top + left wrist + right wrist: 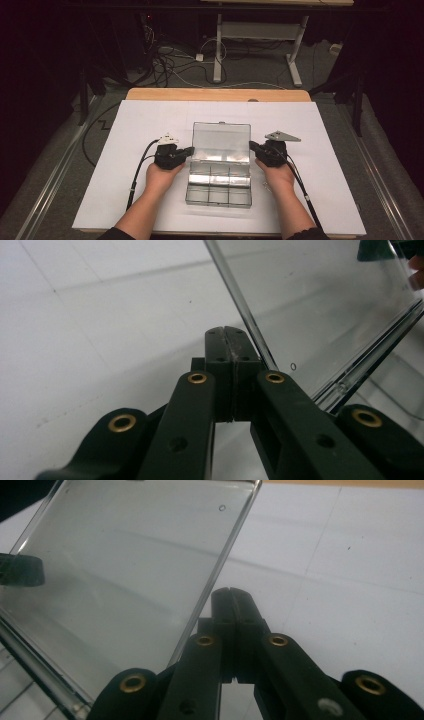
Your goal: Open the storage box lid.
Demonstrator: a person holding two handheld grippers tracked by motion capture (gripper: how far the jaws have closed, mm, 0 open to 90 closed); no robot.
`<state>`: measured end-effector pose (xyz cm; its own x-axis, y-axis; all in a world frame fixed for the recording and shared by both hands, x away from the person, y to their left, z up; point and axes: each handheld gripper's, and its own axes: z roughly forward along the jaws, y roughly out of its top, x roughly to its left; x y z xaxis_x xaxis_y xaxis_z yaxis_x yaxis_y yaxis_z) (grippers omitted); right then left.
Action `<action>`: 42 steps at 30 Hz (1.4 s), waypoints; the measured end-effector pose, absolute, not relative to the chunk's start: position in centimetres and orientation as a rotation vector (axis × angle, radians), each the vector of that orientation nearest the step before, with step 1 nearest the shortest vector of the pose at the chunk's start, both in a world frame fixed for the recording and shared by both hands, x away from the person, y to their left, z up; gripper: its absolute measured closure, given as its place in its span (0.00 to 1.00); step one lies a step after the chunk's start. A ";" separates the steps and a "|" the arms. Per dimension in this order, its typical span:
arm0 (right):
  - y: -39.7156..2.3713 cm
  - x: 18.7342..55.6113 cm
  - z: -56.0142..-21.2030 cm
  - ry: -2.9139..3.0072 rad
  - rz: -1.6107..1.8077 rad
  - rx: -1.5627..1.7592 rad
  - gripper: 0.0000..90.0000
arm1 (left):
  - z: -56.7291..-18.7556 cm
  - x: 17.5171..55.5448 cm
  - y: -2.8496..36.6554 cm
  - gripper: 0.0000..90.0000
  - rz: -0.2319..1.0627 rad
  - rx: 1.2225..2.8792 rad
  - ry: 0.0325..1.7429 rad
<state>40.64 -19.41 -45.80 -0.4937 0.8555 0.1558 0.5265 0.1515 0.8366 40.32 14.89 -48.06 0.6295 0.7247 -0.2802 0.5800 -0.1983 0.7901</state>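
A clear plastic compartment box (218,189) lies in the middle of the white sheet, its lid (221,141) raised and tilted back. My left gripper (190,150) is shut with nothing between its jaws, its tip right at the lid's left edge. My right gripper (252,146) is likewise shut and empty at the lid's right edge. In the left gripper view the closed jaws (230,331) sit just left of the lid (325,305). The right gripper view has the closed jaws (232,592) just right of the lid (135,555). Whether either tip touches the lid I cannot tell.
A white sheet (140,125) covers the wooden table (215,94), with free room on both sides of the box. A cable (137,172) trails from each gripper toward the front edge. Beyond the table are floor cables and another table's legs (218,50).
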 end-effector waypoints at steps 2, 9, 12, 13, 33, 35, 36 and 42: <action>-19.4 40.8 -46.1 2.092 1.258 1.330 1.00 | -48.1 40.3 14.8 0.96 0.195 1.905 1.052; -19.1 41.5 -46.9 2.150 1.208 1.351 1.00 | -48.2 40.2 14.7 0.96 0.206 1.958 1.077; -19.0 41.6 -47.0 2.173 1.160 1.337 1.00 | -48.2 40.2 14.6 0.96 0.210 1.972 1.085; -19.0 41.6 -47.1 2.179 1.148 1.338 1.00 | -48.2 40.2 14.6 0.96 0.209 1.976 1.087; -21.8 38.3 -46.1 2.157 1.228 1.279 1.00 | -47.4 36.8 17.1 0.97 0.181 2.010 1.010; -22.3 37.6 -46.1 2.151 1.248 1.265 1.00 | -47.0 35.8 17.5 0.97 0.183 1.986 0.975; -22.6 37.2 -46.1 2.151 1.258 1.255 1.00 | -46.8 35.2 17.7 0.97 0.197 1.990 0.959; -24.0 34.8 -45.9 2.171 1.293 1.201 0.89 | -46.6 31.5 19.6 0.96 0.245 2.013 0.899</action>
